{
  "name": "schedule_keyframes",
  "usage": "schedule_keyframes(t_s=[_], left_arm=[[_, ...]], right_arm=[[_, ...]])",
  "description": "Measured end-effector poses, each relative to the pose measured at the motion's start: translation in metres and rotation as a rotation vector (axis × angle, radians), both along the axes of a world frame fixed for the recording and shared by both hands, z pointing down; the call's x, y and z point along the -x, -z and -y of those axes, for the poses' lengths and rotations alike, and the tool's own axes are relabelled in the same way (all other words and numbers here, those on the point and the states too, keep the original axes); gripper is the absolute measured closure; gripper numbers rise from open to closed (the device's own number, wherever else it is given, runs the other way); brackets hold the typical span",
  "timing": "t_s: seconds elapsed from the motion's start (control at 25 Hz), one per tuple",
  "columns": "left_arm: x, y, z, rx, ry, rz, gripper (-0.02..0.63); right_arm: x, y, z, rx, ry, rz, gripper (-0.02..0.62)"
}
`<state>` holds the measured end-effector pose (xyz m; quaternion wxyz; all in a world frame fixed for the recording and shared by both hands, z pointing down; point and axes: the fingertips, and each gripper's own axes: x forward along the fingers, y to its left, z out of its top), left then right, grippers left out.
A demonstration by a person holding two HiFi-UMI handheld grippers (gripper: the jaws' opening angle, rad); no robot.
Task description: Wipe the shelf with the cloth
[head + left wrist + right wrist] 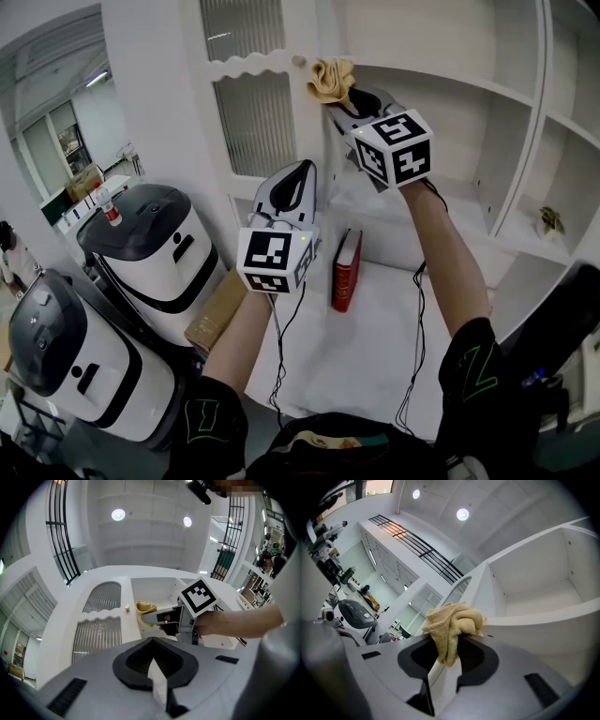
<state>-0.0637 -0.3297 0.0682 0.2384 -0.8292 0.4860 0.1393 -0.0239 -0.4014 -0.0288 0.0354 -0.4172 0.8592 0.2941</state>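
- As the head view looks down along both arms, the right gripper (339, 95) is raised to the far upper shelf (450, 82) and clamped on a bunched yellow cloth (332, 79). The cloth sits at the shelf's left front edge, just right of the small knob (299, 61) on the cabinet door. The left gripper (298, 178) hangs lower and nearer, over a white counter (375, 328) where a red book (347, 270) stands upright.
- From the left gripper view, the left gripper (157, 677) has its jaws together with nothing between them. Beyond them, the right gripper (149, 617) holds the cloth (145, 607) up at the shelf edge, close to the right of the knob (126, 607).
- From the right gripper view, the right gripper (445, 663) pinches a hanging fold of the cloth (454, 625), and the rest bulges above the tips as a loose wad. The shelf's (543, 616) front lip runs off to the right just behind it. I cannot tell whether the wad is touching the board.
- The cloth looks like terry, so it is probably light, limp and a little grippy, and likely to drag and bunch rather than glide. It is best held by a thick fold near its middle, with a broad pad left sticking out. A thin corner could tug free under rubbing.
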Motion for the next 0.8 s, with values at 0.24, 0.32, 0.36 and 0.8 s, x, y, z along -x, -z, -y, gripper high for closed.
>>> schedule_keyframes(t_s=[0.24,0.32,0.36,0.8], left_arm=[[-0.005,-0.004,-0.007,0.011,-0.012,0.009,0.606],[-0.007,-0.005,-0.009,0.012,-0.018,0.013,0.606],[-0.009,-0.005,-0.01,0.012,-0.021,0.014,0.606],[-0.011,-0.01,-0.008,0.019,-0.036,0.005,0.606]], right_arm=[[0.004,-0.003,-0.029,-0.021,0.07,-0.014,0.48],[0.0,-0.007,-0.029,-0.02,0.056,-0.024,0.48],[-0.003,-0.009,-0.029,-0.013,0.05,-0.02,0.48],[-0.044,-0.029,0.003,0.092,-0.014,0.073,0.479]])
